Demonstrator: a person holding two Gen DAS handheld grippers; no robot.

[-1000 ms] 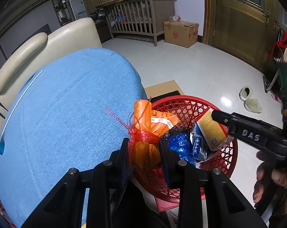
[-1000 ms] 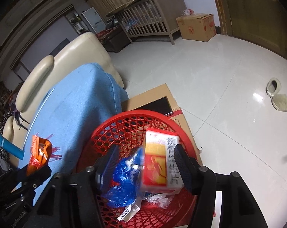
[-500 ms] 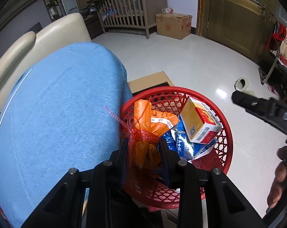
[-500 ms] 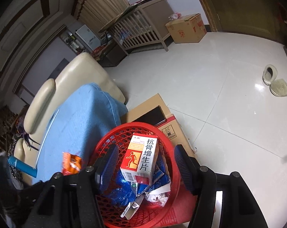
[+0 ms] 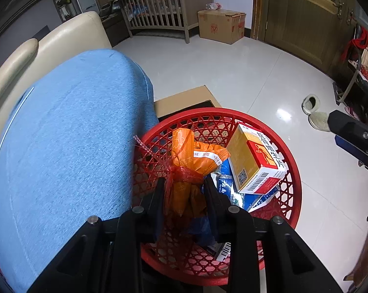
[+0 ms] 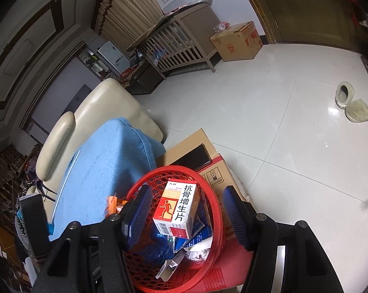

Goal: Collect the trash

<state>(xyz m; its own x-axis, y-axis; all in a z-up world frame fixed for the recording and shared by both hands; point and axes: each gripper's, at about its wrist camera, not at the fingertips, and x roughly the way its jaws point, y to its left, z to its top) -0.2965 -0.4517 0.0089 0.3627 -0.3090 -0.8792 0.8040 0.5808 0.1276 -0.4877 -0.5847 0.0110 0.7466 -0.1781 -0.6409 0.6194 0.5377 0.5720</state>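
Observation:
A red mesh basket [image 5: 292, 171] [image 6: 215, 219] stands on a cardboard box beside the blue-covered sofa. My left gripper [image 5: 185, 183] is shut on an orange wrapper [image 5: 191, 156] tied with red film, held over the basket's left side. A medicine box [image 5: 254, 161] [image 6: 177, 210] lies in the basket on blue packets [image 6: 196, 236]. My right gripper [image 6: 185, 210] is open and empty above the basket; one of its fingers [image 5: 352, 129] shows at the right of the left wrist view.
The blue cover [image 5: 66, 131] lies over a cream sofa [image 6: 105, 102]. A flat cardboard box with a dark phone [image 6: 193, 156] sits under the basket. Slippers [image 6: 352, 102], a crib [image 5: 159, 14] and another carton [image 5: 220, 24] stand across the white tiled floor.
My right gripper let go of the medicine box, which dropped into the basket, then rose and drew back. My left gripper carried the orange wrapper right, over the basket.

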